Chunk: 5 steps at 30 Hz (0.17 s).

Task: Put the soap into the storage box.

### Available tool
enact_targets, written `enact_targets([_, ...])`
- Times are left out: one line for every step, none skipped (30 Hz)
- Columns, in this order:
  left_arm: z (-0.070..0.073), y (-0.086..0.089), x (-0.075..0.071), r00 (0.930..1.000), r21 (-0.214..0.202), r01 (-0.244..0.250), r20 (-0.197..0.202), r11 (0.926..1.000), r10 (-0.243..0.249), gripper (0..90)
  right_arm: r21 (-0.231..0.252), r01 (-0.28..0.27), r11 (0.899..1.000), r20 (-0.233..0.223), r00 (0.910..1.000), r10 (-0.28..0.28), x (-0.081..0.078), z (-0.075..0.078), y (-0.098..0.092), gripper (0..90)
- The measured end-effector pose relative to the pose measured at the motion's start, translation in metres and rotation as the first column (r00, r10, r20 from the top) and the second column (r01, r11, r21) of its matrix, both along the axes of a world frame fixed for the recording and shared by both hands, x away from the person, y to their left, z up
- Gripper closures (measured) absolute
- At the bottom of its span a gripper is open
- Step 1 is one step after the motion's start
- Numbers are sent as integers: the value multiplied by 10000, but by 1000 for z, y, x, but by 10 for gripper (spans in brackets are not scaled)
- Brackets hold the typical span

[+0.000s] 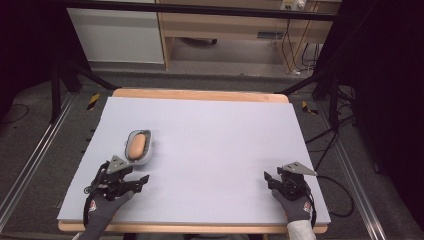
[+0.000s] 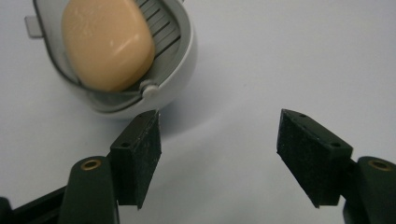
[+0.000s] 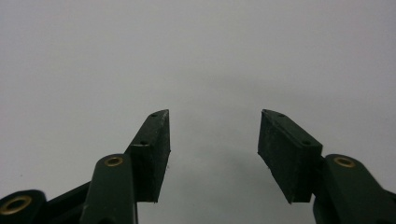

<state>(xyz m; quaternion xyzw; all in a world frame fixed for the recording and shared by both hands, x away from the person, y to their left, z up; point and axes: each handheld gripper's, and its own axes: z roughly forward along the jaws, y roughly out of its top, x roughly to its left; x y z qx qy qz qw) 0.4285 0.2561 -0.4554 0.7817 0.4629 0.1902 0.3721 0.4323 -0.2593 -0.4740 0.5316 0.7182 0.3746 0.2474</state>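
Left gripper view showed the left hand-held gripper (image 2: 219,135) released beside a soap dish (image 2: 180,79) holding a soap bar (image 2: 107,42). Soap probably slick; grip its long sides. The right hand-held gripper (image 3: 214,135) hung released too.

A tabletop (image 1: 200,95) with a wooden edge is covered by a pale lilac mat (image 1: 215,145). A white oval dish (image 1: 148,154) is set on the mat's left part, toward the near side, and a peach-coloured soap (image 1: 137,145) is held in it.
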Motion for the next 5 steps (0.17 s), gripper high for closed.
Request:
enact_targets([-1,3,-1,10000,31,-32,-55,10000,32,296,-91,-8,10000,40,10000,9,0,0,-1,433])
enact_targets([-3,7,-2,9999,89,-107,-69,9999,107,293,-110,9,9999,34,10000,-9,0,-1,-1,431])
enact_targets([-4,10,-2,9998,163,-173,-111,9997,175,290,-165,-11,9999,39,10000,12,0,-1,-1,432])
enact_targets([-5,13,-2,9994,124,-290,-179,9995,293,289,-145,9,9999,4,10000,-9,-1,0,-1,432])
enact_targets([-5,13,-2,9994,124,-290,-179,9995,293,286,-207,29,9998,36,10000,-28,-1,0,-1,431])
